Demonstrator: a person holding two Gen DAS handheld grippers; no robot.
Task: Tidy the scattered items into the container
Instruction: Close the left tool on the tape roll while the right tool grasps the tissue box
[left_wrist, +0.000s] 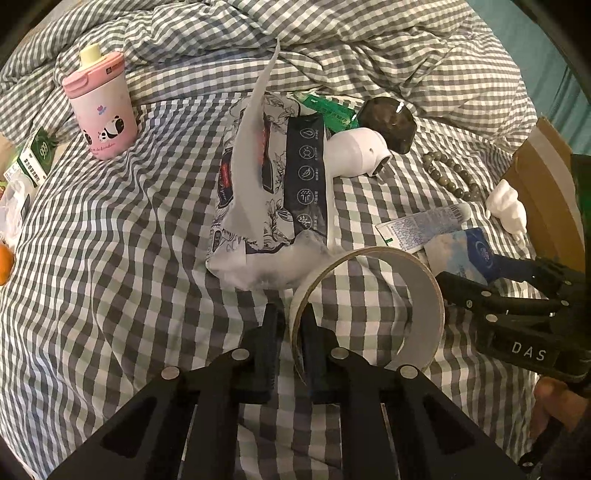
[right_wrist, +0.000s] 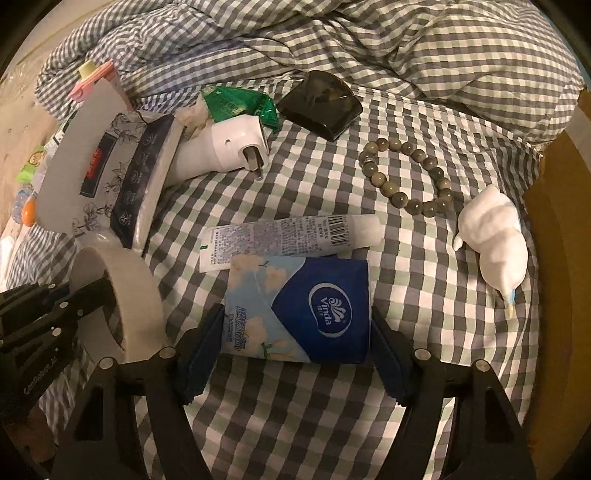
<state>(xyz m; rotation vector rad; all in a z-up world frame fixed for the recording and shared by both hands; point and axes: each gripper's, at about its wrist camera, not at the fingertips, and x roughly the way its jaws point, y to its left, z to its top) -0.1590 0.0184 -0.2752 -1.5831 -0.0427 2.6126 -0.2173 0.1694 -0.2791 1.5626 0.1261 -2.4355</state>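
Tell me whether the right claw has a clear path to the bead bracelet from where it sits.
Probably not yet: the right claw straddles the blue tissue pack, and the white tube lies just beyond. The bead bracelet itself lies uncovered on the checked bedding.

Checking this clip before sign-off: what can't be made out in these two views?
- Cardboard container: both views show only a wall at the right edge; the inside is cut off.
- Pink bottle: right wrist view, mostly hidden behind the wipes pack.
- Items at the left edge: left wrist view, cropped and too small to name.
- Tube: print too small to read.
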